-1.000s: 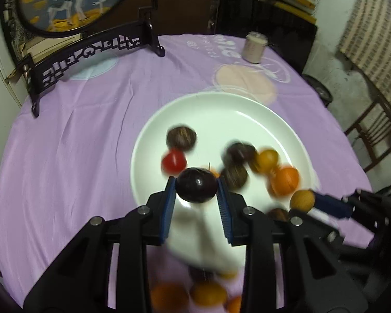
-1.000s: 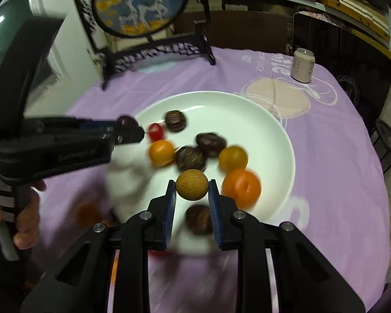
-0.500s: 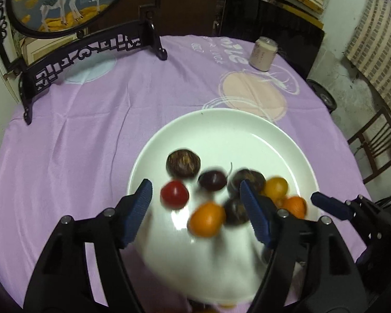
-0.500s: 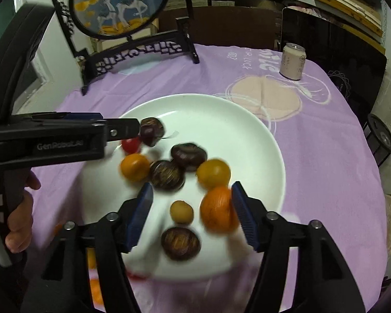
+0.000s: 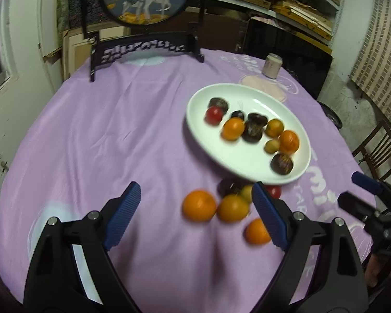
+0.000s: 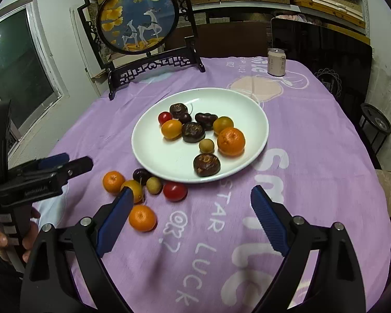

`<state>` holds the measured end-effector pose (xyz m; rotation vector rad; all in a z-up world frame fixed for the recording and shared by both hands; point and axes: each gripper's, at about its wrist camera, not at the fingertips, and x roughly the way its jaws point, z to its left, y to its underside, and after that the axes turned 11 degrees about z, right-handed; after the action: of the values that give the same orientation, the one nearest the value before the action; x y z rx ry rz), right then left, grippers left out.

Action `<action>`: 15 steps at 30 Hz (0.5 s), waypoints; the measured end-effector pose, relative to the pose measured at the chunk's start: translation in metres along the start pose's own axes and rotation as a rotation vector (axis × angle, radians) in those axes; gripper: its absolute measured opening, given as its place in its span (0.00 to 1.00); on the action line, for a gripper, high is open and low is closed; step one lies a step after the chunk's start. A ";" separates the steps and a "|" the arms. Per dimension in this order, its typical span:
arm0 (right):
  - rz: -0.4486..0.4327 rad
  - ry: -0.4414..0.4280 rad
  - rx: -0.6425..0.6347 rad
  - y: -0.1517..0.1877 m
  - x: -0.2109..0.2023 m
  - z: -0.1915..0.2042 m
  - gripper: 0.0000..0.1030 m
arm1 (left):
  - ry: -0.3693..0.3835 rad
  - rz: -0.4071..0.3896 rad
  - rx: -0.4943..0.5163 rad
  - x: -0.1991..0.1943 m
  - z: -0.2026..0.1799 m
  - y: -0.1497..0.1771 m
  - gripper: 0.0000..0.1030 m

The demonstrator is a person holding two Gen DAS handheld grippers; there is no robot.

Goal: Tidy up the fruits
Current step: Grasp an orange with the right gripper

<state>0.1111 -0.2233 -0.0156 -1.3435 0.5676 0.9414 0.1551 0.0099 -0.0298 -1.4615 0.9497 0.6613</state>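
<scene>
- Small round fruits point(image 6: 140, 186): six lie loose on the purple-clothed bench point(image 6: 312, 156) beside the white round plate point(image 6: 258, 112).
- Left gripper point(image 5: 195, 217), right gripper point(image 6: 189, 220): jaws wide, empty.
- Risk: a nudged fruit may roll off.

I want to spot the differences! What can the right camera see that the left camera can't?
Only the right wrist view shows the window, the hand holding the left gripper, and the tablecloth's "LUCK" lettering. Only the left wrist view shows the wooden chair and the right gripper from the side. Both show the white plate of fruit, the loose fruit beside it, the can and the deer picture.
</scene>
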 end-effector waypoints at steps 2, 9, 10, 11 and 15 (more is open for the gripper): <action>0.012 -0.009 0.001 0.004 0.001 0.003 0.89 | -0.007 0.004 -0.015 -0.002 0.007 0.008 0.86; 0.096 -0.039 -0.036 0.022 0.022 0.028 0.89 | -0.026 0.032 -0.032 -0.001 0.022 0.028 0.86; 0.112 -0.045 -0.046 0.024 0.026 0.032 0.89 | -0.025 0.034 -0.030 -0.001 0.023 0.030 0.86; 0.134 -0.051 -0.058 0.026 0.033 0.038 0.89 | -0.025 0.035 -0.030 -0.001 0.025 0.033 0.86; 0.183 -0.061 -0.092 0.031 0.055 0.053 0.89 | -0.030 0.043 -0.032 0.000 0.033 0.040 0.86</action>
<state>0.1061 -0.1599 -0.0680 -1.3558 0.6138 1.1662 0.1253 0.0439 -0.0547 -1.4589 0.9536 0.7303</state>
